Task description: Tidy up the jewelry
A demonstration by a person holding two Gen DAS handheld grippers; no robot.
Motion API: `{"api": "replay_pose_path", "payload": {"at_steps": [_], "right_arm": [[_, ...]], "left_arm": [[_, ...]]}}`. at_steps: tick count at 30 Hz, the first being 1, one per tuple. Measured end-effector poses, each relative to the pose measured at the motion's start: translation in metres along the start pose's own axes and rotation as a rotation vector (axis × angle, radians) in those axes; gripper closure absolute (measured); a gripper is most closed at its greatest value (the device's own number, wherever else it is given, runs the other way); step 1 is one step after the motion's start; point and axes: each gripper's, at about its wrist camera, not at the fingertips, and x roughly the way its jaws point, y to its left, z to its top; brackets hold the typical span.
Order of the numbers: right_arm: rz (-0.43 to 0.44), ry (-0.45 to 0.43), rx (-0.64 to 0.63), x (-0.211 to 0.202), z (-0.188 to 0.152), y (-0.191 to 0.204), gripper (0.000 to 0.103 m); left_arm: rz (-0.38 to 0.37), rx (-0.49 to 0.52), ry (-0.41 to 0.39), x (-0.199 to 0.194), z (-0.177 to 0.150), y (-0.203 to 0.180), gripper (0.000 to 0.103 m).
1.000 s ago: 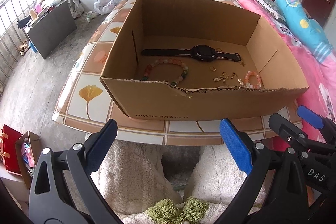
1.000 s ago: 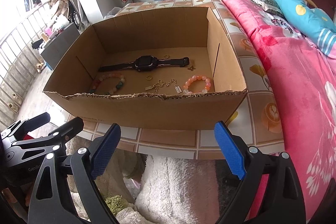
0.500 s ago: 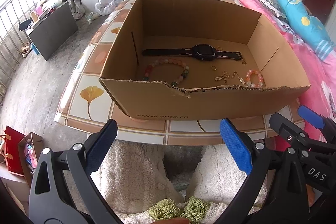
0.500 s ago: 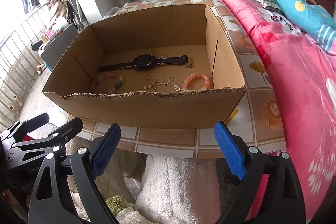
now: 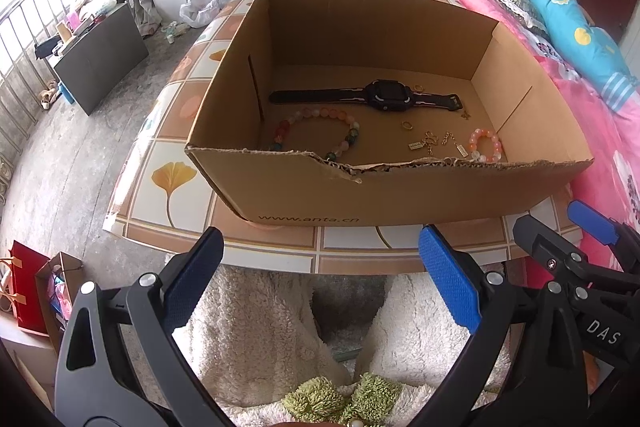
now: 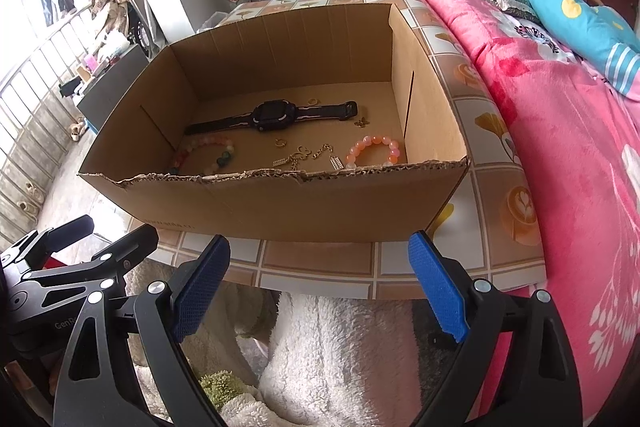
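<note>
In box: black watch (image 5: 382, 95), two bead bracelets (image 5: 316, 139), gold bits on cardboard box (image 5: 400, 195) floor
Box: on table (image 5: 168, 183)
Left tongs (image 5: 320, 279): open, empty, short of table edge
Right tongs (image 6: 320, 279): open, empty

1. An open cardboard box (image 5: 304, 195) sits on a tiled table (image 5: 172, 183), its torn front edge nearest the camera.
2. A black watch (image 5: 384, 95) lies flat across the box floor toward the back wall.
3. A large beaded bracelet (image 5: 320, 135) lies near the box's front left corner; a small pink bracelet (image 5: 486, 145) lies near the front right corner.
4. Between the two bracelets lie a gold chain (image 5: 436, 143) and a small gold ring (image 5: 407, 125).
5. The left gripper (image 5: 320, 287) hangs in front of the table's near edge, jaws wide apart and holding nothing.
6. The right gripper (image 5: 568, 227) shows at the lower right, its blue tips apart.
</note>
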Motion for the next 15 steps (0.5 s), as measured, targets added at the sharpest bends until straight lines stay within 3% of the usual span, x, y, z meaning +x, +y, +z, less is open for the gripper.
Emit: {"api": "replay_pose_path", "payload": {"at_steps": [15], "right_arm": [[0.0,0.008,0.002,0.001,0.0014,0.0016,0.015]], "left_arm": [[-0.003,-0.007,0.004,0.0009,0.0002,0.0001,0.009]]}}
